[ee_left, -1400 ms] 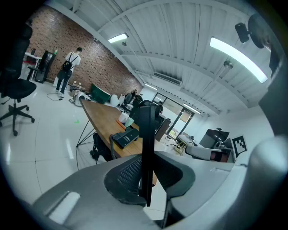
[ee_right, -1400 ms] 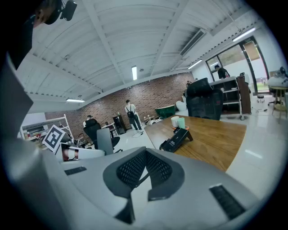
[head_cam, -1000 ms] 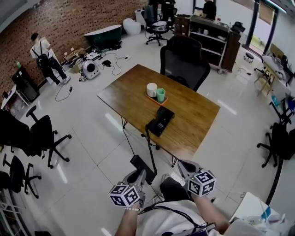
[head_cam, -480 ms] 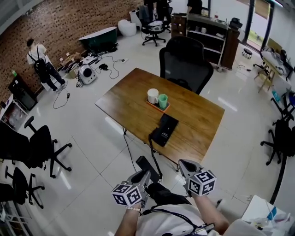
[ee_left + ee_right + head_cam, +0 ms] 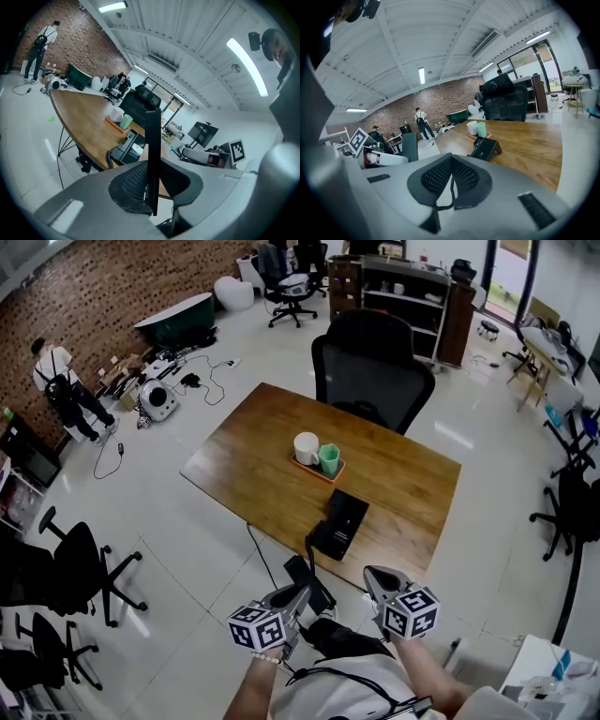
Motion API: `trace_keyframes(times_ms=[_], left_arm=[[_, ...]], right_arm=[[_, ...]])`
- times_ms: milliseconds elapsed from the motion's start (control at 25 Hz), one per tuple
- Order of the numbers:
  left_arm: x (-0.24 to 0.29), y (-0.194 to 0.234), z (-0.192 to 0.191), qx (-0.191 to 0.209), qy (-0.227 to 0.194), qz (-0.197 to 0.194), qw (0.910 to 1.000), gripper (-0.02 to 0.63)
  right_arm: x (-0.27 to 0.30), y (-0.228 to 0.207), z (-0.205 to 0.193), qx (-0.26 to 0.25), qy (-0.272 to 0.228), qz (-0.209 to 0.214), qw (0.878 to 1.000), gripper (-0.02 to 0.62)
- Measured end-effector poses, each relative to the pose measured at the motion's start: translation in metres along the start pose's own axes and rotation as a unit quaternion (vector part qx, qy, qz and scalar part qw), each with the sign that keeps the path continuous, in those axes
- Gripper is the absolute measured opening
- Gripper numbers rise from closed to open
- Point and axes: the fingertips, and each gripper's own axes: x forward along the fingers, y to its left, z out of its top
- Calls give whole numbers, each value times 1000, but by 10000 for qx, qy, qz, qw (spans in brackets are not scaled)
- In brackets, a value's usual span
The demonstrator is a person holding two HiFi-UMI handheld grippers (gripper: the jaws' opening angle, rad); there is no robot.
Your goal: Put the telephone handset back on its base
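The black telephone base (image 5: pixel 339 524) lies near the front edge of the wooden table (image 5: pixel 253 456), and its coiled cord (image 5: pixel 308 549) hangs off that edge. My left gripper (image 5: pixel 298 592) is below the table edge, shut on the black handset (image 5: pixel 307 579). In the left gripper view the handset (image 5: pixel 152 140) stands edge-on between the jaws of the left gripper (image 5: pixel 152 185), with the base (image 5: pixel 127 145) ahead on the table. My right gripper (image 5: pixel 376 577) hovers to the right, shut and empty. In the right gripper view the pads meet on the right gripper (image 5: pixel 451 180); the base (image 5: pixel 487 147) is ahead.
An orange tray (image 5: pixel 310 465) with a white cup (image 5: pixel 307 447) and a green cup (image 5: pixel 329 458) sits behind the base. A black office chair (image 5: pixel 372 362) stands at the table's far side. More chairs (image 5: pixel 80 563) stand left. A person (image 5: pixel 56 371) is by the brick wall.
The table and base have drawn nearer in the head view. Both grippers, the left with the handset, now sit closer to the table's front edge.
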Motion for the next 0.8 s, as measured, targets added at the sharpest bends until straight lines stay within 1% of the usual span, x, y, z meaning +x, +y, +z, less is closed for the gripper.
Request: trace_keyframes(times_ms=[200,320,520,720,800], left_arm=[[15,24,18,87,448,-278,9986,69],[28,34,25,178,764,-517,9956,70],[54,55,25,311,1365,-782,9871,70],[78,70,30,484,1778,-955,9782,69],[87,73,33,538,1923,-1084,9738,70]], right_arm=[[22,-1,11,164,-42,-116,9998,0],[32,-6,14,254,-59,-213,9994,0],[46,-14,20,445,-88,-360,9983,0],[53,-20,23,547,-105,-470,9973,0],[54,-24,23,575,-98,-519,9969,0]])
